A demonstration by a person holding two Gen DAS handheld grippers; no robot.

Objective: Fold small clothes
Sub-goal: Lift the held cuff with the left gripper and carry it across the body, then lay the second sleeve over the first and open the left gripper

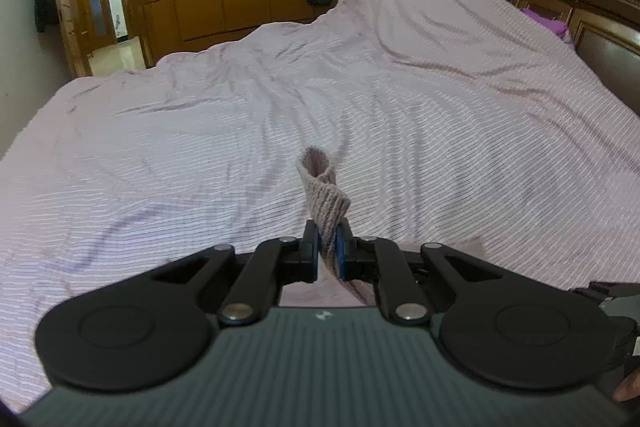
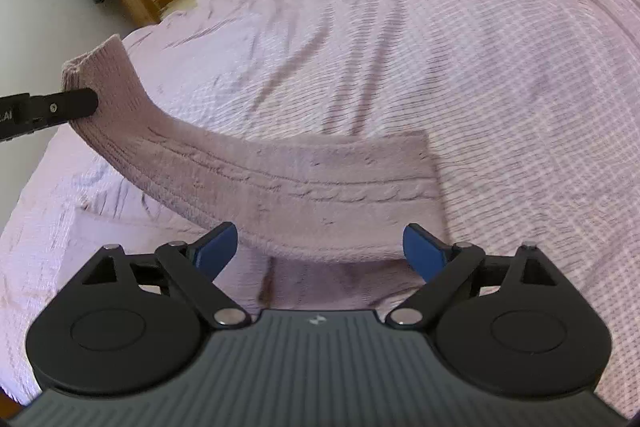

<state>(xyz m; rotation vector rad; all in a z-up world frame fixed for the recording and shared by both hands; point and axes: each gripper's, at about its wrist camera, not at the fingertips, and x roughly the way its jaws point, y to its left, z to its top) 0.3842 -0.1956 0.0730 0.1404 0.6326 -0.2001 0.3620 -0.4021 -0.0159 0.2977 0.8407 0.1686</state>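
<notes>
With the left claw [image 1: 327, 253] clamped on the knit garment's [image 2: 304, 187] lifted end above the bed [image 2: 500, 67], and the right claw [image 2: 320, 247] spread wide, carry that end across squarely.

The left gripper [image 1: 327, 247] pinches one raised end of the pink ribbed knit garment [image 2: 304, 183], which trails rightward onto the pink striped bedspread [image 2: 480, 67], lying ahead of the spread right gripper [image 2: 320, 247].
</notes>
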